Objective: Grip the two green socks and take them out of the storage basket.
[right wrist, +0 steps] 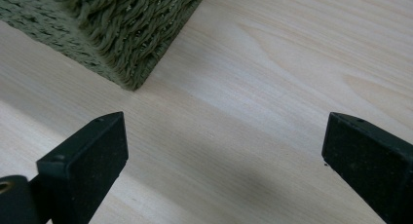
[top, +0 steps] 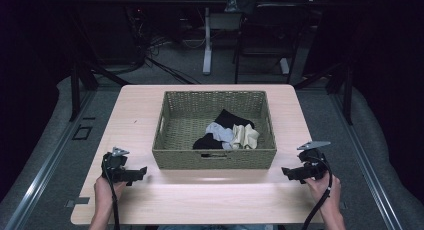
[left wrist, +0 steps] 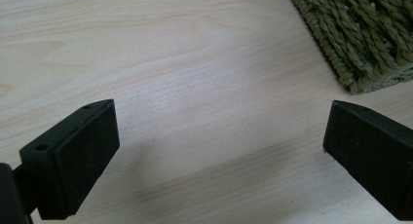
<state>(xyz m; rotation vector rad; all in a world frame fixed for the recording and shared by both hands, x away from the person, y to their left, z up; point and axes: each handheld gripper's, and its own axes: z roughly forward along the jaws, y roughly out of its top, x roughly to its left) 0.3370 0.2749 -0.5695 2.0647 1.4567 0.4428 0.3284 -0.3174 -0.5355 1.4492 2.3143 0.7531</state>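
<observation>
1. The bench (top: 150, 200) is a pale wood top, and everything else rests on it or hangs just over it; its grain runs under both pairs of jaws in the two gripper views.
2. The basket (top: 214, 158) is a green woven box that sits in the middle of the bench, toward the far side, with a slot handle cut into its near wall. One near corner of it shows at the top right of the left gripper view (left wrist: 370, 39), and the other near corner at the top left of the right gripper view (right wrist: 122, 34).
3. The clothes (top: 227, 132) lie inside the basket, bunched in its near right part: a black piece on top toward the back, a grey-blue piece in the middle, a cream piece at the right and another black piece at the near left. They touch one another in one heap.
4. The left tongs (top: 142, 172) are held in the person's left hand near the bench's near left, just beside the basket's near left corner and apart from it. Their jaws stand wide apart with nothing between them but bare wood (left wrist: 221, 136).
5. The right tongs (top: 286, 172) are held in the right hand at the near right, near the basket's other corner and not touching it. Their jaws also gape wide and grip nothing (right wrist: 224, 151).
</observation>
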